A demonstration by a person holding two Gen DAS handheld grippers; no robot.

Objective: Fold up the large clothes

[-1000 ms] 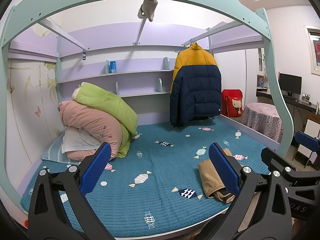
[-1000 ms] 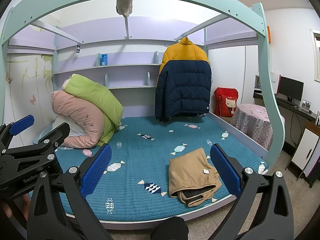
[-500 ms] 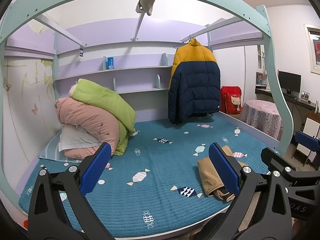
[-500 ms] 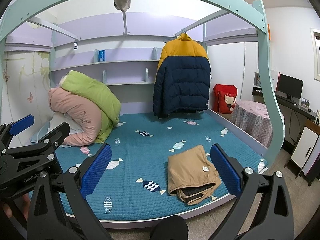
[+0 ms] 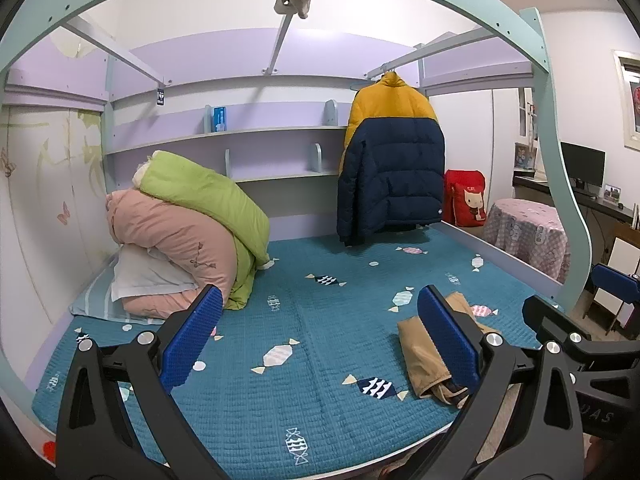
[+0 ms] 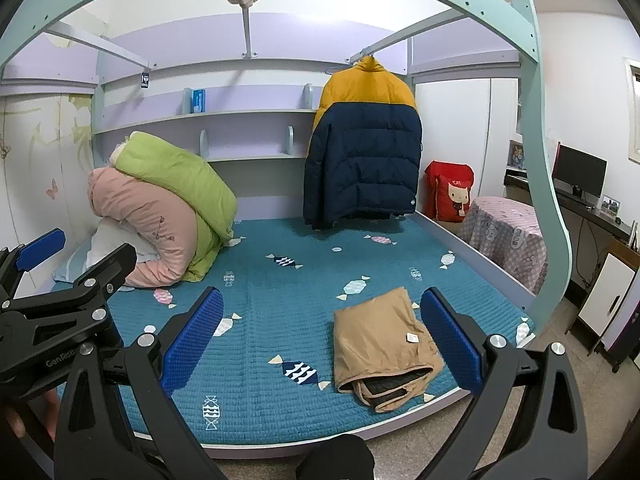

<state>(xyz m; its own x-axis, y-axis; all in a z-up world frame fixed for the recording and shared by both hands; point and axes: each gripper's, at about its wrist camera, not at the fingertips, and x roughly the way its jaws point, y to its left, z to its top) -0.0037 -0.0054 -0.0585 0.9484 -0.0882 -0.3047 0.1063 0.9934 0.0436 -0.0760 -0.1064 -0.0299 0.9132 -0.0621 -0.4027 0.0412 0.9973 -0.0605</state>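
A yellow and navy puffer jacket (image 5: 392, 168) hangs on a rail at the back of the bed; it also shows in the right wrist view (image 6: 362, 148). A folded tan garment (image 6: 384, 344) lies near the bed's front right edge, partly hidden behind my left finger in the left wrist view (image 5: 424, 356). My left gripper (image 5: 320, 336) is open and empty, held in front of the bed. My right gripper (image 6: 322, 336) is open and empty, to the right of the left one.
The bed has a teal quilted mattress (image 5: 304, 320) under a mint frame (image 6: 536, 160). Rolled pink and green duvets (image 6: 160, 208) lie at the left. A red bag (image 6: 448, 192), a covered round table (image 6: 508, 236) and a desk with a monitor (image 6: 580, 172) stand right.
Both grippers have drawn back slightly and tilted up, so the bed sits lower and a bit farther in both views. Both stay open and empty.
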